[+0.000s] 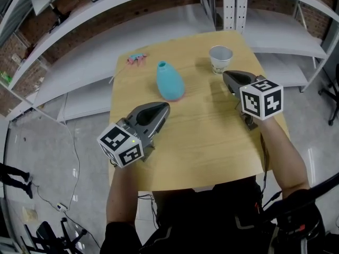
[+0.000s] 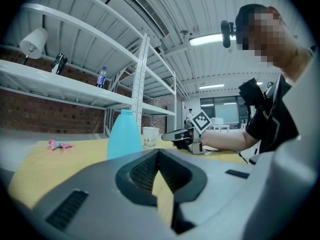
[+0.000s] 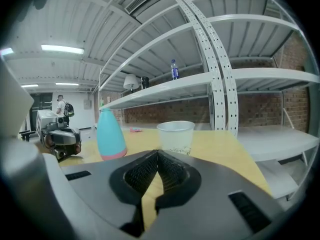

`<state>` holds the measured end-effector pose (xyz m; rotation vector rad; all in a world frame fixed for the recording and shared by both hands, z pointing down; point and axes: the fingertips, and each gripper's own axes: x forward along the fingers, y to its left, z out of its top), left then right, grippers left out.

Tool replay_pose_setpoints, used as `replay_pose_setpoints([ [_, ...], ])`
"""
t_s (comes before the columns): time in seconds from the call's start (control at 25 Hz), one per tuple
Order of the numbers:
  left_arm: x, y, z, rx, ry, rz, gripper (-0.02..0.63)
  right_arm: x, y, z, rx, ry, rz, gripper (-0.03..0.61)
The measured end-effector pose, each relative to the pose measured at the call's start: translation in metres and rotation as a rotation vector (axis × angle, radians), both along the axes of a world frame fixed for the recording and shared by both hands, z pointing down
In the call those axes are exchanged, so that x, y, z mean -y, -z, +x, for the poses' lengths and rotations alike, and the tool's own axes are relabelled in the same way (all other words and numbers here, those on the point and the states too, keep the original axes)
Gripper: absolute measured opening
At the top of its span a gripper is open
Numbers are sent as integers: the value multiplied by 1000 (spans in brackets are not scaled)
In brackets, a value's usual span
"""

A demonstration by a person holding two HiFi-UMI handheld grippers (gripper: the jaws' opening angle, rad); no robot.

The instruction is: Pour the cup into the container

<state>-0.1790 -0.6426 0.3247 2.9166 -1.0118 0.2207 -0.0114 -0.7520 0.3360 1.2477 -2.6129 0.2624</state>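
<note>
A white paper cup (image 1: pixel 220 59) stands upright near the far right of the wooden table (image 1: pixel 201 142); it also shows as the cup (image 3: pixel 175 136) and the cup (image 2: pixel 149 137). A turquoise bottle-shaped container (image 1: pixel 169 81) stands left of it, seen too as the container (image 3: pixel 110 134) and the container (image 2: pixel 124 133). My right gripper (image 1: pixel 225 74) is shut and empty, its tips just short of the cup. My left gripper (image 1: pixel 165 106) is shut and empty, just in front of the container.
A small pink object (image 1: pixel 136 59) lies at the table's far left corner. White metal shelves (image 1: pixel 159 4) run behind the table, with an upright post (image 1: pixel 235 7) at the back right. A person's forearms reach in from the near edge.
</note>
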Motion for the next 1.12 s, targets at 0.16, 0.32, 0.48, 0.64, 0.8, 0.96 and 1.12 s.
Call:
replay_pose_setpoints([
  [0.16,1,1,-3,0,20,-2,2,0,1,1,5,-3,7,2],
  [0.32,3,2,-12,-13,103,3,2,-19,-1,1,-12,18,-9,2],
  [0.48,-53,13,8,-31,93,39,2,-96,-6,6,-5,74,-28,2],
  [0.64,-129,25,32,-13,110,83,2,-168,1,31,4,42,1,2],
  [0.8,-209,39,44,-65,116,84,2,-248,21,51,92,33,28,2],
  [0.96,-288,43,58,-92,132,71,2,-335,33,67,100,42,63,3],
  [1.12,-381,40,81,-91,128,68,2,-430,41,83,111,49,88,2],
])
